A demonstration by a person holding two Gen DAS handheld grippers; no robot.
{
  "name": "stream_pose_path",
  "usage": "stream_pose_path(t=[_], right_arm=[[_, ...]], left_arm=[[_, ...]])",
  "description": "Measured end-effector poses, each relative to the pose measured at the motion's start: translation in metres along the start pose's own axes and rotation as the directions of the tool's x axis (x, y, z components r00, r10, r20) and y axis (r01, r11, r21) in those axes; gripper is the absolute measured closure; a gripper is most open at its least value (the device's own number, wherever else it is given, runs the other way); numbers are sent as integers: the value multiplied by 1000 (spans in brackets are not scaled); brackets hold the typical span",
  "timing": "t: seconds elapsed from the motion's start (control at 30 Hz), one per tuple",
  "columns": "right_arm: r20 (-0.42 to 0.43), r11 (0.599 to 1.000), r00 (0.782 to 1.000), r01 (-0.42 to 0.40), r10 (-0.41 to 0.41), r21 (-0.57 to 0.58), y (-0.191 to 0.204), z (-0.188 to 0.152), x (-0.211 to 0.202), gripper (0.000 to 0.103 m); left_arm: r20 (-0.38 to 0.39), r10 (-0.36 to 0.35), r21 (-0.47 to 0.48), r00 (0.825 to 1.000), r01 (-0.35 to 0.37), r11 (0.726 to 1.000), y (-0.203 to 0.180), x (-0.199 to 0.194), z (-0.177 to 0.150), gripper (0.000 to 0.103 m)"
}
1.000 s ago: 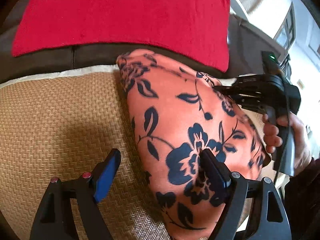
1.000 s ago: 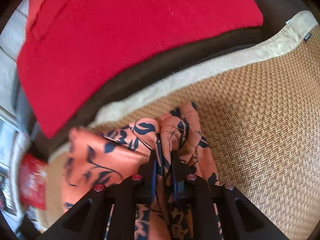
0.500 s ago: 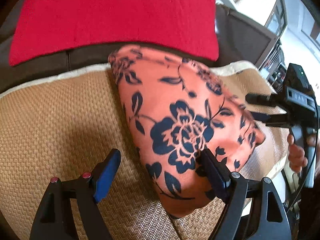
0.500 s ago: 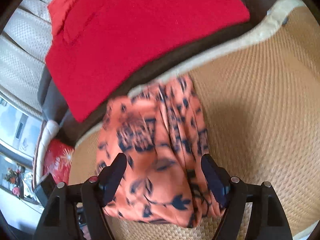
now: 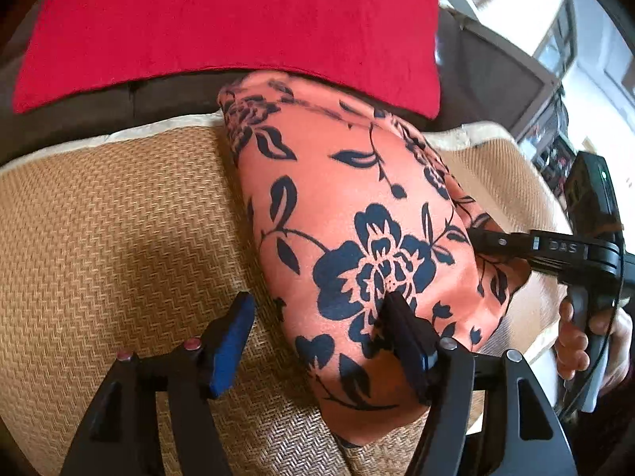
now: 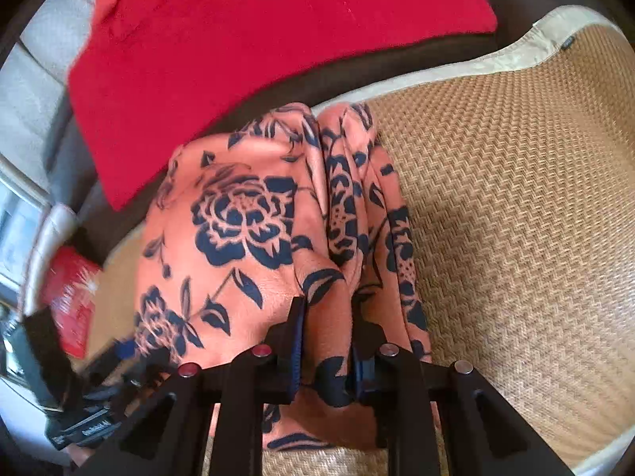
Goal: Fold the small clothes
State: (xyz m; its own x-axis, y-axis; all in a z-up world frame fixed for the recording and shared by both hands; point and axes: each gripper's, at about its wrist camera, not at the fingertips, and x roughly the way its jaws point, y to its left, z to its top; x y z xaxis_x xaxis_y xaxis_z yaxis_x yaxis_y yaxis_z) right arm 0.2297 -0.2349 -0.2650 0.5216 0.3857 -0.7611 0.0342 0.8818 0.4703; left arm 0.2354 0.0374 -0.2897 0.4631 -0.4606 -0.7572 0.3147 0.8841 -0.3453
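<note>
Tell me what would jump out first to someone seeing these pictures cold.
The orange garment with dark blue flowers grabs the eye, lying folded on the woven tan mat. Behind it a bright red cushion fills the top of both views. The right gripper pinches the garment's near edge, while the left gripper is open, one finger resting on the fabric.

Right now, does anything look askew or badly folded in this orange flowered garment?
Yes. The orange garment is bunched into uneven pleats along its right edge beside the woven mat. The right gripper pinches this bunched part.
</note>
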Motion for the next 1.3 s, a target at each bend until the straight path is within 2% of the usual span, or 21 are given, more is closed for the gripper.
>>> stream_pose_path(t=[0.1, 0.17, 0.27, 0.33, 0.37, 0.4, 0.43, 0.53, 0.67, 0.73, 0.77, 0.8, 0.83, 0.93, 1.0, 1.1, 1.23, 1.3], right_arm=[[-13, 998, 999, -46, 47, 48, 0, 11, -20, 78], [21, 1000, 1000, -6, 6, 24, 5, 21, -36, 77], [62, 999, 998, -29, 28, 16, 9, 36, -52, 77], [75, 999, 996, -45, 43, 27, 10, 46, -53, 72], [76, 998, 996, -51, 49, 31, 13, 52, -52, 60], [72, 998, 996, -58, 56, 29, 17, 57, -47, 36], [72, 998, 995, -67, 66, 21, 24, 61, -43, 31], [84, 996, 993, -82, 84, -20, 43, 71, -27, 31], [69, 994, 992, -101, 103, -34, 57, 87, 3, 33], [25, 997, 997, -74, 74, -38, 58, 90, 29, 33], [-47, 999, 998, -39, 38, -24, 54, 90, 52, 33], [-82, 1000, 996, -28, 27, -14, 50, 88, 61, 33], [-84, 999, 996, -33, 31, -17, 48, 86, 68, 33], [-50, 996, 995, -88, 88, -13, 45, 89, 44, 32], [42, 989, 988, -149, 149, -3, 32, 90, 12, 32], [113, 990, 985, -135, 130, 39, 0, 90, -18, 25], [91, 970, 983, -173, 160, 171, -49, 86, -15, 25], [66, 954, 978, -210, 200, 213, -65, 80, -4, 23]], left_arm=[[86, 14, -8, 996, -13, 1000, 6, -22, 5, 33], [123, 9, -26, 992, -6, 1000, 13, -30, 8, 30], [136, -23, -104, 990, 37, 994, 30, -31, 16, 26], [128, -54, -168, 990, 75, 983, 44, -25, 21, 26], [124, -63, -190, 990, 86, 978, 50, -24, 22, 26], [117, -71, -206, 991, 94, 974, 50, -21, 23, 25], [106, -84, -223, 991, 106, 969, 53, -18, 24, 25], [93, -123, -241, 988, 142, 960, 52, -8, 27, 25], [76, -144, -200, 987, 157, 967, 41, 6, 31, 25], [27, -129, -168, 991, 132, 977, 34, 16, 29, 24], [7, -125, -157, 992, 124, 980, 31, 21, 28, 24], [-3, -126, -155, 992, 124, 980, 29, 25, 27, 24], [-3, -132, -155, 991, 130, 979, 28, 26, 28, 24], [30, -125, -142, 992, 128, 982, 25, 18, 33, 24], [70, -148, -144, 987, 157, 977, 26, 10, 36, 24], [76, -196, -186, 978, 207, 961, 33, 9, 38, 18], [39, -216, -265, 976, 218, 939, 44, 23, 38, 17], [24, -236, -281, 971, 233, 931, 45, 31, 37, 17]])
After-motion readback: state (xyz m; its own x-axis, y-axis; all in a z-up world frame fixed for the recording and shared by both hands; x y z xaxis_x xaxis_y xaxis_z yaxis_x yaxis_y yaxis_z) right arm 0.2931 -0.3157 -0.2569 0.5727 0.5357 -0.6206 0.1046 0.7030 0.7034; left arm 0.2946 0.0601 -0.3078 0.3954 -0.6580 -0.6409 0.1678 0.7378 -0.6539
